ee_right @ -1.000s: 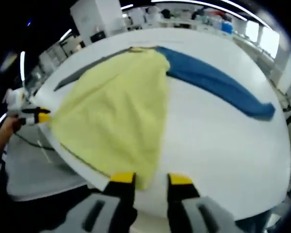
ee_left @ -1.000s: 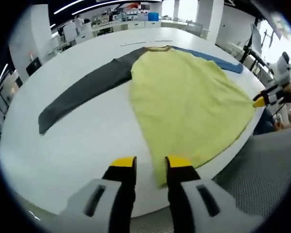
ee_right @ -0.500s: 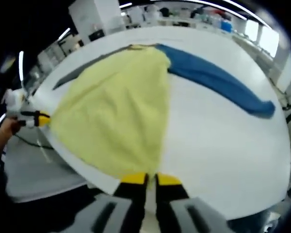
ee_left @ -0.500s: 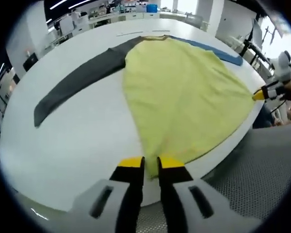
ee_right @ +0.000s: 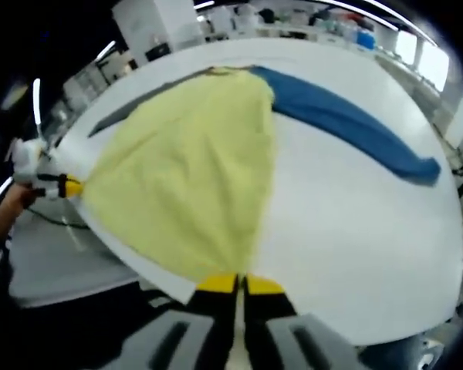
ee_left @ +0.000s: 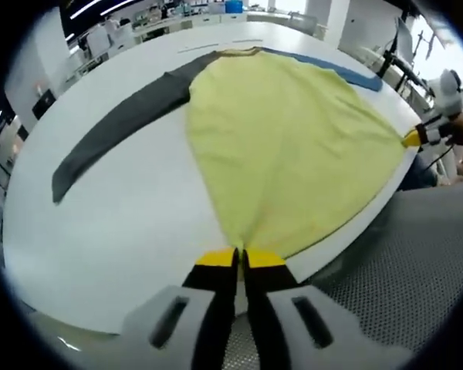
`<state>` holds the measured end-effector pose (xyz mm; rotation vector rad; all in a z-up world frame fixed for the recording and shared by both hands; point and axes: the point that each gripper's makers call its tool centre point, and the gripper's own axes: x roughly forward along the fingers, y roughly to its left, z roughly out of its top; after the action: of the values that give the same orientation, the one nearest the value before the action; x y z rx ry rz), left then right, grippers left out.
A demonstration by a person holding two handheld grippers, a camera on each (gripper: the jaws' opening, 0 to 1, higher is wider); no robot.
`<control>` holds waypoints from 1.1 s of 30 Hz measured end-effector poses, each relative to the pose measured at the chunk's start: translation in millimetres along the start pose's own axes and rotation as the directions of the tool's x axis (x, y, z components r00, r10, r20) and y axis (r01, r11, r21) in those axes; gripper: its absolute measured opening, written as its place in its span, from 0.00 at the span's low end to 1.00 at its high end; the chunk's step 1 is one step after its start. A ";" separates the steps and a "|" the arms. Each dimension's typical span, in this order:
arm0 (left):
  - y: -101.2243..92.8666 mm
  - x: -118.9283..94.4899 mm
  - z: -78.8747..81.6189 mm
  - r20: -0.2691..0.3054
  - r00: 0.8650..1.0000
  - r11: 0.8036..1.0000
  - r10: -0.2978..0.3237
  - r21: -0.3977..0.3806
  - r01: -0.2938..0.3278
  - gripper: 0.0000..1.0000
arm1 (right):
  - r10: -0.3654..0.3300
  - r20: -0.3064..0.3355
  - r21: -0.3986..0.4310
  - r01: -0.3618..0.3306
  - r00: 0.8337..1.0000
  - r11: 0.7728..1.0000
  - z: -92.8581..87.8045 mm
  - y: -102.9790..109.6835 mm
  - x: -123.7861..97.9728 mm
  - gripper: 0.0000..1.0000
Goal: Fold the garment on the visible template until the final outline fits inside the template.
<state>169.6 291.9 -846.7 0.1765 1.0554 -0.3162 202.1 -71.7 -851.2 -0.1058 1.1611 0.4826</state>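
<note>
A long-sleeved shirt with a yellow body (ee_left: 293, 146), a dark grey sleeve (ee_left: 119, 127) and a blue sleeve (ee_right: 347, 123) lies spread flat on a white round table (ee_left: 123, 231). My left gripper (ee_left: 241, 258) is shut on one bottom hem corner of the yellow body at the table's near edge. My right gripper (ee_right: 240, 284) is shut on the other hem corner. The hem is stretched taut between the two. In the left gripper view the right gripper (ee_left: 415, 139) shows at the far right; in the right gripper view the left gripper (ee_right: 65, 187) shows at the far left.
A grey mesh surface (ee_left: 401, 270) lies below the table's edge. Benches and lab equipment (ee_left: 177, 15) stand beyond the far side of the table. Two thin strips (ee_left: 224, 45) lie on the table past the shirt's collar.
Both grippers closed from open onto the shirt's bottom hem corners. The hem has been drawn tighter toward the table's near edge.
</note>
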 end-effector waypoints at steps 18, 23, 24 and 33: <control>-1.6 -4.2 4.1 0.049 0.999 0.998 -0.005 -0.063 0.008 0.25 | -0.038 0.031 0.022 0.037 0.999 0.999 1.5 -12.8 -7.6 0.22; -0.4 -4.1 12.9 0.114 0.993 0.993 -0.028 -0.115 0.042 0.45 | -0.052 0.069 0.036 0.049 0.996 0.998 6.7 -23.0 -12.2 0.43; -3.8 -6.1 18.4 0.139 0.990 0.993 -0.037 -0.106 0.052 0.51 | -0.049 0.078 0.041 0.046 0.996 0.998 8.8 -23.3 -13.9 0.46; 3.8 -10.5 30.6 0.211 0.977 0.994 -0.026 -0.094 0.047 0.71 | 0.003 0.187 0.065 -0.015 0.982 0.998 33.8 -28.6 -18.6 0.76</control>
<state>191.4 288.3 -822.7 0.0340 0.8632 -0.3083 237.2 -92.1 -825.5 0.0027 0.9925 0.4515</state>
